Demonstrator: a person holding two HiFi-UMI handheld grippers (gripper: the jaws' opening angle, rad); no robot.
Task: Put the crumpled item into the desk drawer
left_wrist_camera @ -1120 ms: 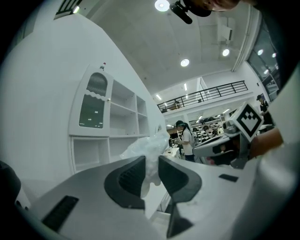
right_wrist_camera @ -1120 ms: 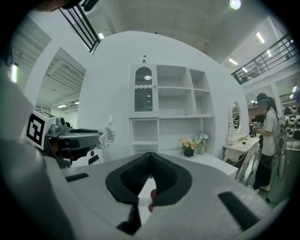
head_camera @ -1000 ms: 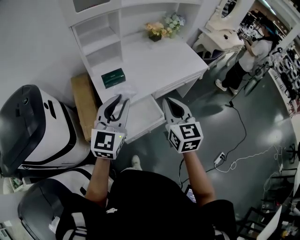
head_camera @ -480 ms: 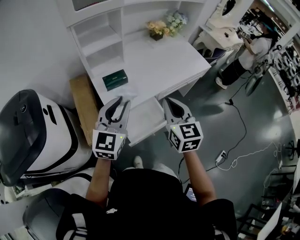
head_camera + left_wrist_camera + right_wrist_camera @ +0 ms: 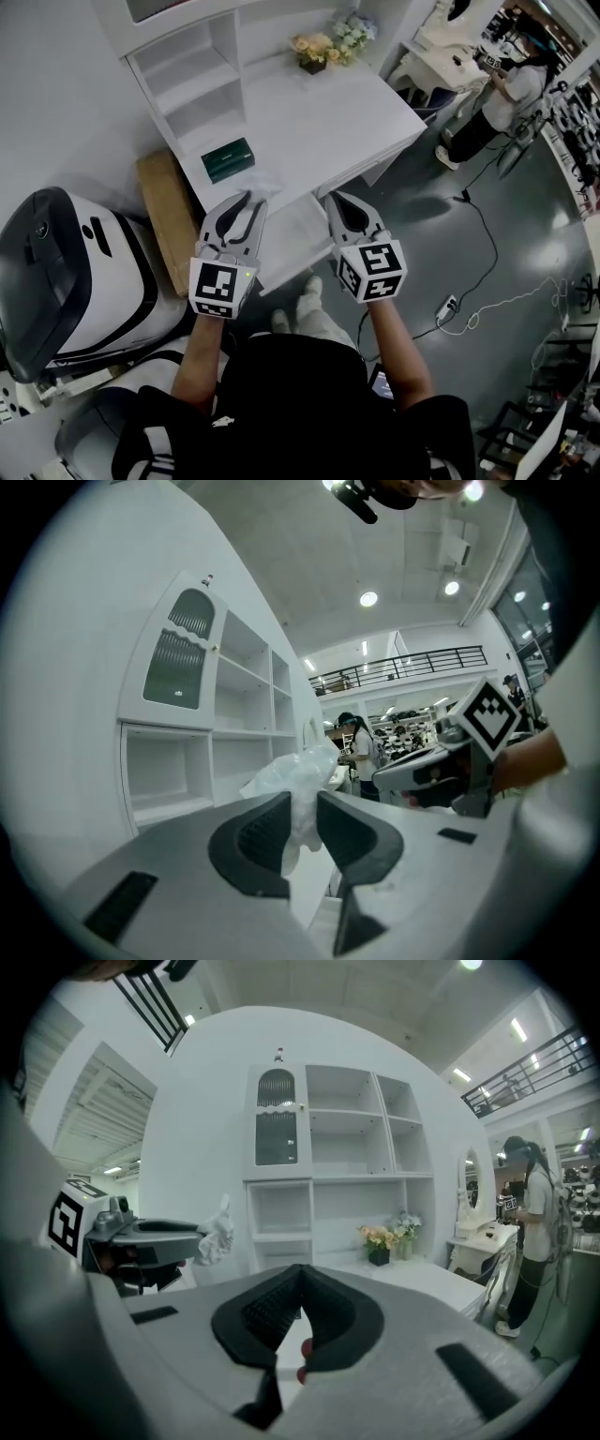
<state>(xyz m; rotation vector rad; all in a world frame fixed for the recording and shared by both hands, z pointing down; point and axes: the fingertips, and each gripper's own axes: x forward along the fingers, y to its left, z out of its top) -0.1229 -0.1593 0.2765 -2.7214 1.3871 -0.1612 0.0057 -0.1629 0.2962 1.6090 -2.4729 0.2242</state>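
Note:
The crumpled item (image 5: 302,778) is a wad of clear plastic film, and my left gripper (image 5: 302,806) is shut on it, the wad sticking up past the jaw tips. In the head view the left gripper (image 5: 251,199) holds the crumpled item (image 5: 263,184) at the near left corner of the white desk (image 5: 319,122), by the open drawer (image 5: 292,232). My right gripper (image 5: 336,199) hovers over the drawer's right side. Its jaws (image 5: 298,1288) are shut with nothing between them. From the right gripper view, the left gripper (image 5: 159,1235) and the wad (image 5: 217,1229) show at the left.
A dark green box (image 5: 228,157) lies on the desk just beyond the wad, and flowers (image 5: 328,42) stand at the back under white shelves (image 5: 192,80). A wooden cabinet (image 5: 169,220) and a black-and-white machine (image 5: 66,281) stand left. A person (image 5: 492,94) and floor cables (image 5: 448,309) are right.
The desk has slid slightly nearer in the head view and a foot has stepped forward under the drawer. Both grippers keep their pose; the wad stays held.

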